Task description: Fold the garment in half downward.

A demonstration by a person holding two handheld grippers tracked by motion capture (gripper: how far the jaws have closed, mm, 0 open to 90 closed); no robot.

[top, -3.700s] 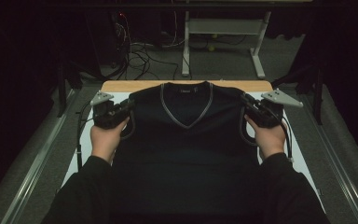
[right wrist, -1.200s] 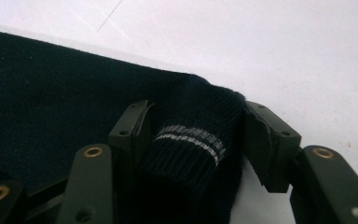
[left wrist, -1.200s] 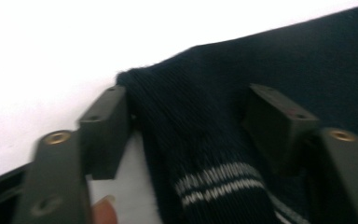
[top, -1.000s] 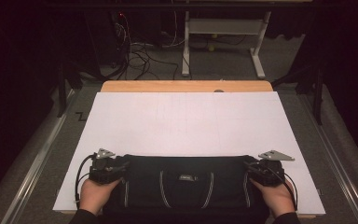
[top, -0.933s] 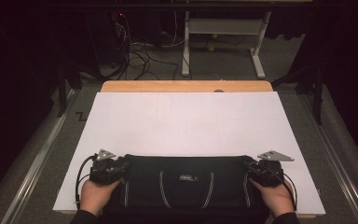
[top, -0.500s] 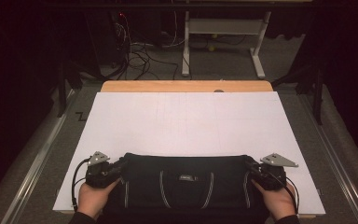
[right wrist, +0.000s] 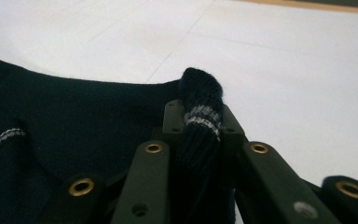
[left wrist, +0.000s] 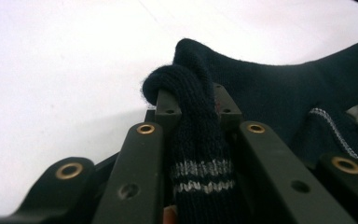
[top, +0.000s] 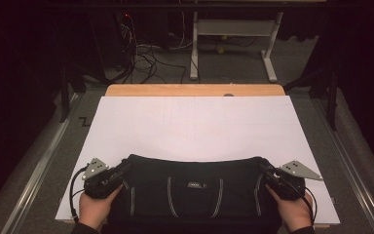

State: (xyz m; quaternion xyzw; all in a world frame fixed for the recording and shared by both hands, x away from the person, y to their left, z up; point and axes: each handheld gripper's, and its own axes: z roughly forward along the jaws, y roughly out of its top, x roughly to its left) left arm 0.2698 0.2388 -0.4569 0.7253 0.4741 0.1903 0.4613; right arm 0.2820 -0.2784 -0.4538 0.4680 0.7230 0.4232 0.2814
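High view: a dark navy knitted sweater point(top: 195, 192) lies folded across the near edge of the white sheet point(top: 195, 126) that covers the table, its fold line running from side to side and its grey-striped neckline facing up near the middle; the left gripper point(top: 119, 171) sits at the sweater's left corner and the right gripper point(top: 264, 171) at its right corner, each borne by a hand coming in from the bottom edge; the far half of the sheet lies bare up to a wooden strip point(top: 195, 90) at the table's back edge; in the left gripper view the jaws have just been closing and now pinch a bunched roll of the sweater point(left wrist: 193, 116), a ribbed hem with two grey stripes, pressed tight between the pads; in the right gripper view the jaws have likewise just been closing and clamp a similar striped roll of the knit point(right wrist: 200, 112), which stands up between the fingertips above the white sheet point(right wrist: 284, 70).
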